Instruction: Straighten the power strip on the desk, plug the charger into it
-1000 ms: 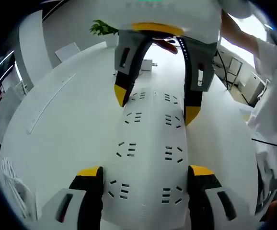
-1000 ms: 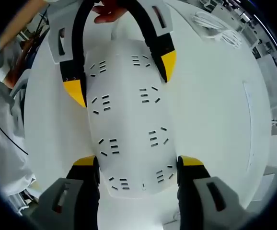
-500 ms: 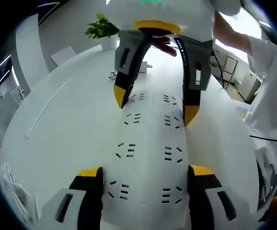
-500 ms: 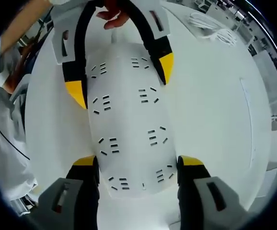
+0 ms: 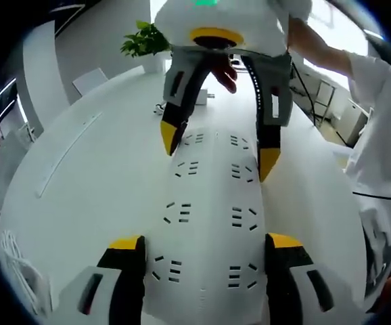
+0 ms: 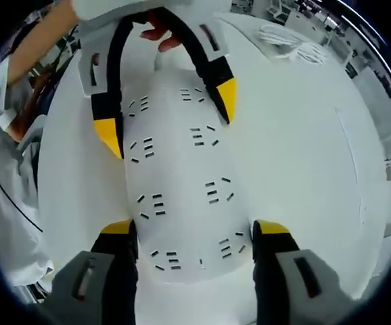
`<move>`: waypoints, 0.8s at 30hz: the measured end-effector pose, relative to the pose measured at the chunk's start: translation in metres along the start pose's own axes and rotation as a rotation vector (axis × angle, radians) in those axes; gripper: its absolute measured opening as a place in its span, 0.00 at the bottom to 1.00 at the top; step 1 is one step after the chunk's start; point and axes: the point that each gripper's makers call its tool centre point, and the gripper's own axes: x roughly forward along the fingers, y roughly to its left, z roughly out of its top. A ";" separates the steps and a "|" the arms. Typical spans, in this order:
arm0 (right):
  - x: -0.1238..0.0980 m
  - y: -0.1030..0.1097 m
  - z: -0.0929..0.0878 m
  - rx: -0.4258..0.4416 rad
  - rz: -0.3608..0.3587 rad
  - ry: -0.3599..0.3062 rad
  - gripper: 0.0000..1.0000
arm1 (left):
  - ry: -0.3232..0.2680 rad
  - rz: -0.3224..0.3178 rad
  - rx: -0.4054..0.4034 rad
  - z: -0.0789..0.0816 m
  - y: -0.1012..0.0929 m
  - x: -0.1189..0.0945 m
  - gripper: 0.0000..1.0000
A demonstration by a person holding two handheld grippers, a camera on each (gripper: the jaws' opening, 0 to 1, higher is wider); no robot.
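Each hand-held gripper, left and right, straddles one end of the power strip with jaws wide on the table. To straighten it well, I'd nudge both ends evenly, keeping the strip flat.

One white power strip on the counter, with eight socket groups visible in two rows of four. Two tongs: left tongs and right tongs, each straddling one end of the strip. One potted plant. One coiled white cable. One person's hand.
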 end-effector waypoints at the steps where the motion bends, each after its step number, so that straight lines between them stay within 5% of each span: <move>1: 0.001 0.000 0.000 0.050 0.004 -0.020 0.75 | -0.003 0.001 0.000 0.000 0.000 0.000 0.73; 9: -0.006 -0.012 0.009 0.205 0.039 -0.238 0.80 | -0.085 0.009 -0.001 0.001 -0.002 0.001 0.75; 13: -0.032 -0.025 0.023 0.267 0.011 -0.439 0.80 | -0.094 0.012 0.000 0.002 -0.002 0.001 0.75; 18: -0.090 -0.053 0.032 0.371 -0.057 -0.717 0.80 | -0.101 0.016 -0.001 0.002 -0.002 0.001 0.75; 24: -0.208 -0.077 0.029 0.505 -0.144 -1.166 0.77 | -0.121 0.024 -0.004 0.003 -0.002 0.002 0.75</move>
